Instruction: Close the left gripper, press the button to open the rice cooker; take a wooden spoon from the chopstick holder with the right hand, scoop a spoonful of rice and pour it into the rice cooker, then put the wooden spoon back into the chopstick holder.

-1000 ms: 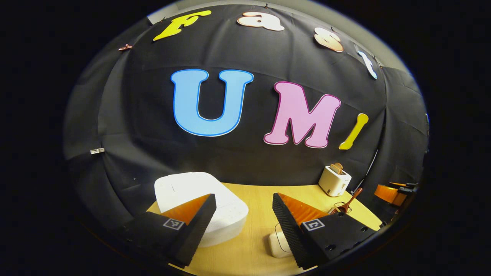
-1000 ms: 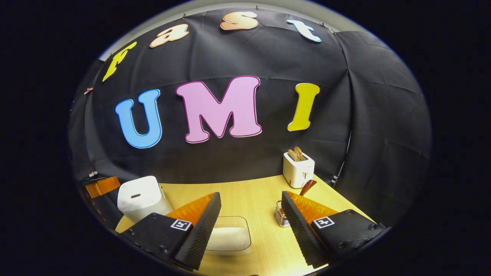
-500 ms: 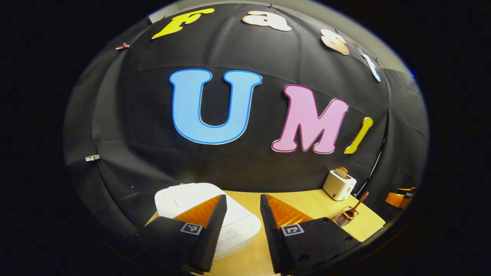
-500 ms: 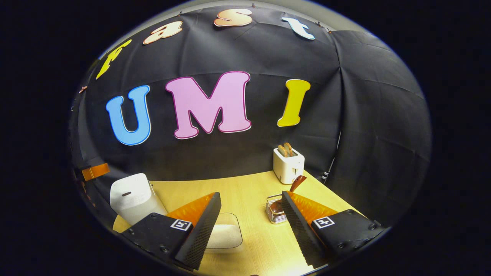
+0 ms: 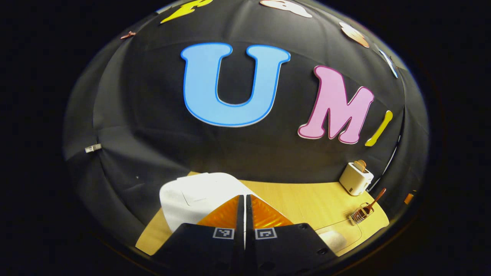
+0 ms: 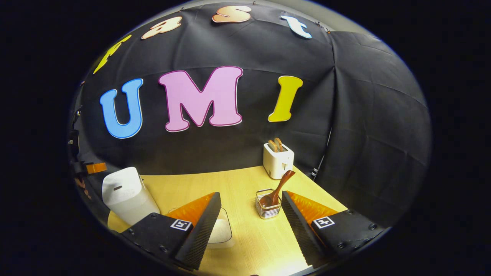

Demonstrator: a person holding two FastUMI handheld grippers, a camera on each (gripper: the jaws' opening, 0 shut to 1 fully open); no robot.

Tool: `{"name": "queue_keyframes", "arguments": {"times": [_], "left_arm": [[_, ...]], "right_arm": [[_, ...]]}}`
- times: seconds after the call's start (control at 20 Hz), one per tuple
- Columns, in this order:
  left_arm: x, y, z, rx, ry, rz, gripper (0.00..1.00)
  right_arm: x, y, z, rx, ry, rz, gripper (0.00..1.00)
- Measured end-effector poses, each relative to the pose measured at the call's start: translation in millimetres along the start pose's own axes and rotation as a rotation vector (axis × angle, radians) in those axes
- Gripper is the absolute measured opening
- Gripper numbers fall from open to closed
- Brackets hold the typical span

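Your left gripper (image 5: 244,199) has its two fingers pressed together with nothing between them. That is just what you need, because shut fingers make one firm tip for pushing. Right past that tip sits the white rice cooker (image 5: 199,197), with its lid still down. I think the button press is the step you are on. The button is hard to make out from the left gripper view, so go slowly, come straight down on it, and push gently so the cooker does not slide.

Your right gripper (image 6: 251,212) has its fingers spread wide and holds nothing. Just beyond its left finger is the clear tray of rice (image 6: 221,232). A little farther, between the two fingers, stands the wire chopstick holder (image 6: 267,207), with the wooden spoon (image 6: 279,188) leaning out of it toward the right. Farther still, against the black wall, is the white toaster (image 6: 278,163).

The table (image 6: 199,184) has lots of bare wood in the middle, so you have room to move. The cooker sits near the left edge. The toaster and holder sit nearer the far right corner, so watch that edge when you lift the spoon.
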State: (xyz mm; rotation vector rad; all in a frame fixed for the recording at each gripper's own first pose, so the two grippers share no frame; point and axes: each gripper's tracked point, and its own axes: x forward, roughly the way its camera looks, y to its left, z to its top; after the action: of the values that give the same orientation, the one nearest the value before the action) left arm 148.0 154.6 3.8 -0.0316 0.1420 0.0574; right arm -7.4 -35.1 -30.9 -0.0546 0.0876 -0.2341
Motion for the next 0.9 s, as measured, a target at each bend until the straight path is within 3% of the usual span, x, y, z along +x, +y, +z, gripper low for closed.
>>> {"name": "queue_keyframes", "arguments": {"times": [0.15,0.3,0.9], "left_arm": [[18.4,12.8,-33.7,-0.003,0.127,0.003,0.05],[31.6,16.7,-47.3,-0.020,0.174,0.009,0.05],[38.4,23.9,-67.0,0.012,0.221,0.025,0.06]], "right_arm": [[-5.3,-5.2,-5.9,0.007,0.018,-0.018,0.98],[-9.7,-10.3,-11.0,-0.006,0.031,-0.044,0.98],[-20.8,1.4,-31.1,-0.022,0.085,-0.056,0.98]]}}
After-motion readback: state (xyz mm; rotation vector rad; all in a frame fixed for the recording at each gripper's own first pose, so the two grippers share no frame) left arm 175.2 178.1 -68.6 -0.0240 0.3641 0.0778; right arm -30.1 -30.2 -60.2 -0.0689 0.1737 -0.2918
